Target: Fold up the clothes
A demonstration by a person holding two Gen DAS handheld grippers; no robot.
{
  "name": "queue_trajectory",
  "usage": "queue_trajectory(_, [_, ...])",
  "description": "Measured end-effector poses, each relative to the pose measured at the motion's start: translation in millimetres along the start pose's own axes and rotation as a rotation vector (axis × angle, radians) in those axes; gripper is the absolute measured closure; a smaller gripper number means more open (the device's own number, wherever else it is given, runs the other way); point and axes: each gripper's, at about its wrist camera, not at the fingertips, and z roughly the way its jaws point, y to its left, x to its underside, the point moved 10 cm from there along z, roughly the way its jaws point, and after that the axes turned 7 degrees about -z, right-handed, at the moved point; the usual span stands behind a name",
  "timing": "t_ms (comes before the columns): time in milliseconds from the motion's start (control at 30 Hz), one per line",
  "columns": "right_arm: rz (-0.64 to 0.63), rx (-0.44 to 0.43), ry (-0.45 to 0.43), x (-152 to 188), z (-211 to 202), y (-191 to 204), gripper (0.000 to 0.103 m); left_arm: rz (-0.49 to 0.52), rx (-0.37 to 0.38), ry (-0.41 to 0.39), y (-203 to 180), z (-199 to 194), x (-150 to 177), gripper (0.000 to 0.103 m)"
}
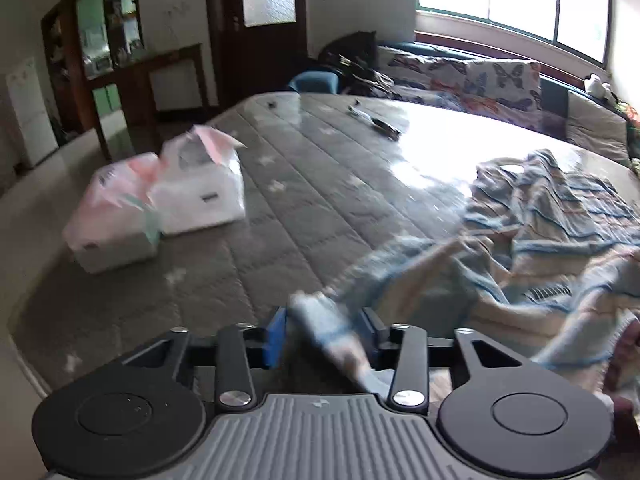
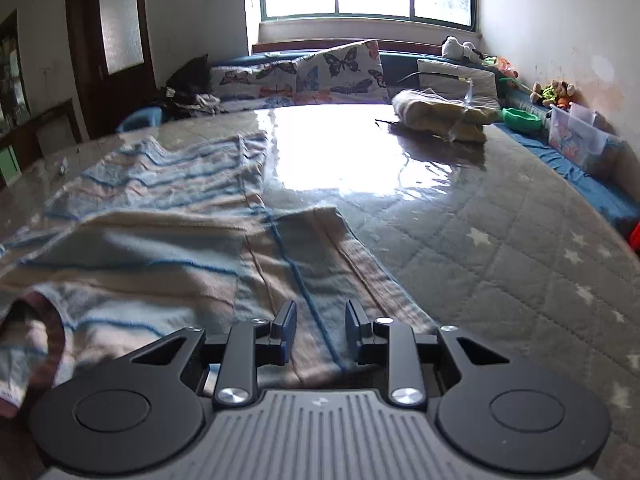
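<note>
The left gripper (image 1: 326,334) is partly open, a blurred fold of the striped garment (image 1: 552,232) loose between its fingers. The right gripper (image 2: 320,334) hovers slightly open over the garment's edge, gripping nothing; the garment lies rumpled across the quilted mattress (image 2: 500,248)

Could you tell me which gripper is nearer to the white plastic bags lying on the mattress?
Left. The left gripper has the white plastic bags ahead and to its left, across bare mattress. The right gripper is over the striped garment, with no bags visible in its view.
</note>
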Motion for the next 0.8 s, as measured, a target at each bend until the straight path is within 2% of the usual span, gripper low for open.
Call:
queue_trajectory(133, [-0.026, 0.012, 0.03, 8, -11, -1, 0.076, 0.012, 0.013, -0.012, -9, 3, -11, 0.055])
queue_trajectory(267, [-0.043, 0.009, 0.055, 9, -17, 0, 0.076, 0.046, 0.066, -0.029, -41, 11, -27, 0.056])
queue_trajectory(467, [-0.051, -0.021, 0.021, -14, -14, 9, 0.072, 0.111, 0.161, -0.065, -105, 26, -59, 0.057])
queue_trajectory(600, [-0.07, -0.058, -0.006, -33, -7, 21, 0.069, 0.129, 0.212, -0.052, -144, 50, -74, 0.056])
queue_trajectory(800, [-0.108, -0.118, -0.03, -56, 11, 44, 0.067, 0.193, 0.237, -0.048, -187, 91, -95, 0.054])
